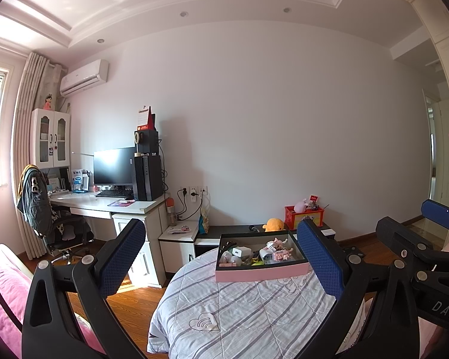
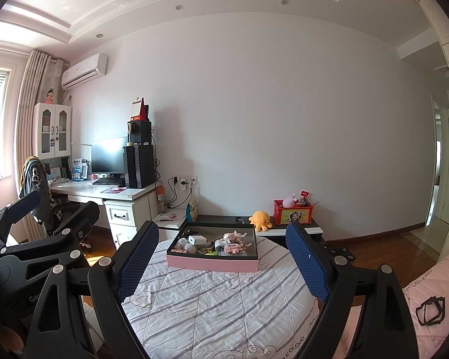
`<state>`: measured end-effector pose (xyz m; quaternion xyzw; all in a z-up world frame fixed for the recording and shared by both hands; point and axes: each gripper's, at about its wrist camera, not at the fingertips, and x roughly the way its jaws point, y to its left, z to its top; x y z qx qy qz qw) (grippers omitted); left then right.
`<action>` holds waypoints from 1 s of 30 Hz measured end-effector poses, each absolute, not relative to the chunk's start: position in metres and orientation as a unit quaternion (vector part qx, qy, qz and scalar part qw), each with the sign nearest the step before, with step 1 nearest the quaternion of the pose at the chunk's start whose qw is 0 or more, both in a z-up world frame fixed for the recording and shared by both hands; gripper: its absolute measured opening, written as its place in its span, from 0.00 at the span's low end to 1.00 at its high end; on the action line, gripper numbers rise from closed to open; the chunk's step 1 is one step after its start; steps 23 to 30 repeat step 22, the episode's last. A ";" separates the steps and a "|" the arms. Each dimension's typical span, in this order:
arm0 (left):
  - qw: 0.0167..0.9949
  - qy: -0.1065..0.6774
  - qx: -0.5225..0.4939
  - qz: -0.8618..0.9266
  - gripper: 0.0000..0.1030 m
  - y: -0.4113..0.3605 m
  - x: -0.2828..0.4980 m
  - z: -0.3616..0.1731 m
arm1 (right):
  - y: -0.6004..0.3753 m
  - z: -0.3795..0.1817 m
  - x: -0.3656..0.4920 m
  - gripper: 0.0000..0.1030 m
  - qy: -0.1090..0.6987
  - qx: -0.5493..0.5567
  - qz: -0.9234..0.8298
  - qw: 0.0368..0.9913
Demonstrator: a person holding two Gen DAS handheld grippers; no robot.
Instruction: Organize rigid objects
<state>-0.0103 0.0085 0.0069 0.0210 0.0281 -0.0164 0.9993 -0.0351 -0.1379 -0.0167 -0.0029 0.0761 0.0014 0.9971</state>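
Observation:
A shallow pink box (image 1: 260,272) (image 2: 212,262) sits on a round surface covered by a striped quilt (image 1: 239,308) (image 2: 212,302). Inside lie several small rigid items: a white charger (image 1: 242,251) (image 2: 197,240), pink toy figures (image 1: 280,249) (image 2: 235,242) and a grey roll (image 2: 220,246). My left gripper (image 1: 221,257) stands open, its blue pads wide apart in front of the box, nothing between them. My right gripper (image 2: 221,260) is open too, framing the box from short of it. Each gripper shows at the other view's edge.
Behind the quilted surface runs a low dark bench (image 2: 284,227) with an orange plush octopus (image 2: 262,220) and a red toy crate (image 2: 293,211). At left stand a white desk (image 2: 110,191) with monitor and PC tower, and an office chair (image 1: 54,218). Wooden floor lies around; a pink quilt (image 2: 431,293) lies right.

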 end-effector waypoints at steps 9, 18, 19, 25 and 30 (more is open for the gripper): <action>0.999 0.027 0.019 -0.018 0.99 0.009 -0.010 0.007 | -0.133 -0.019 -0.038 0.86 0.073 -0.004 0.001 0.997; 0.999 0.031 0.018 -0.020 0.99 0.007 -0.007 0.003 | -0.131 -0.019 -0.039 0.86 0.076 -0.004 0.001 0.997; 0.999 0.032 0.017 -0.021 0.99 0.008 -0.007 0.003 | -0.131 -0.019 -0.039 0.86 0.076 -0.004 0.001 0.997; 0.999 0.036 0.015 -0.022 1.00 0.008 -0.005 0.000 | -0.130 -0.020 -0.039 0.86 0.077 -0.003 0.002 0.997; 0.999 0.036 0.015 -0.022 1.00 0.008 -0.005 0.000 | -0.130 -0.020 -0.039 0.86 0.077 -0.003 0.002 0.997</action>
